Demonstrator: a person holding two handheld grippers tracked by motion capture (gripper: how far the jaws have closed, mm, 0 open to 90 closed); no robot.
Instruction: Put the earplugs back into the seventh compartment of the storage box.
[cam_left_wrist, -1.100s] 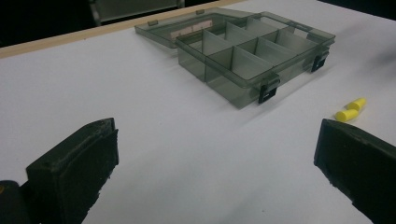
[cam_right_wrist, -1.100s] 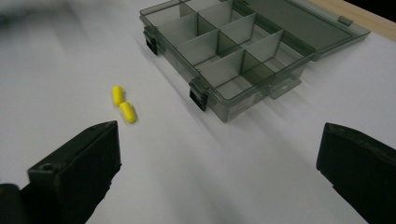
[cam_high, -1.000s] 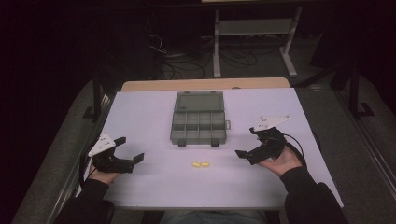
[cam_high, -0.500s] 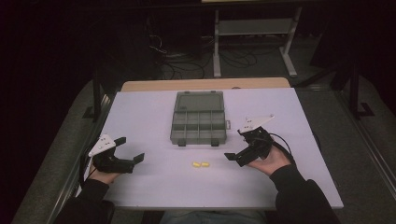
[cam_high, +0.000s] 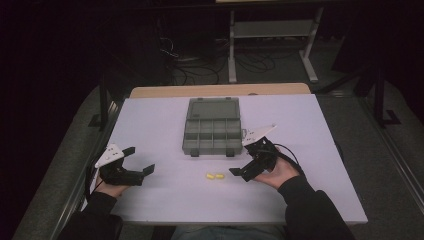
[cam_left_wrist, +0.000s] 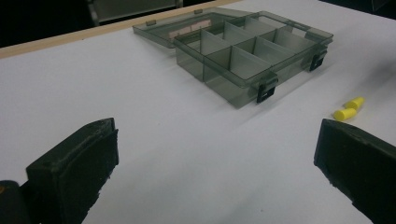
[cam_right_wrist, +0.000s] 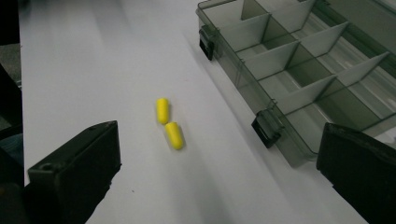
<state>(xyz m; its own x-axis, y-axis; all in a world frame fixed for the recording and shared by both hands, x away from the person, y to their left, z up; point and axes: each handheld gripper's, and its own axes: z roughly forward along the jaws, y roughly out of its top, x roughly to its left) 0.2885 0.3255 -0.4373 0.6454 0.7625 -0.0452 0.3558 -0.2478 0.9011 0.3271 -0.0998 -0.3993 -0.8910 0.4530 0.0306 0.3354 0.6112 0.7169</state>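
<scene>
Near the front edge of the tabletop (cam_high: 325, 150), your left hand-held gripper (cam_high: 141, 172) rests with jaws wide and empty. Your right hand-held gripper (cam_high: 240, 172), also wide and empty, is just beside the two yellow earplugs (cam_right_wrist: 168, 123) at the front middle. They look light and soft, so pinch one gently across its middle. Farther back stands the open compartment box (cam_high: 212, 132), probably stiff plastic.

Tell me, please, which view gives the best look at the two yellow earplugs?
The right gripper view: the yellow earplugs lie close and sharp, nearly end to end, between its open claw. In the left gripper view they sit small near the edge; in the high view they are tiny specks.
</scene>
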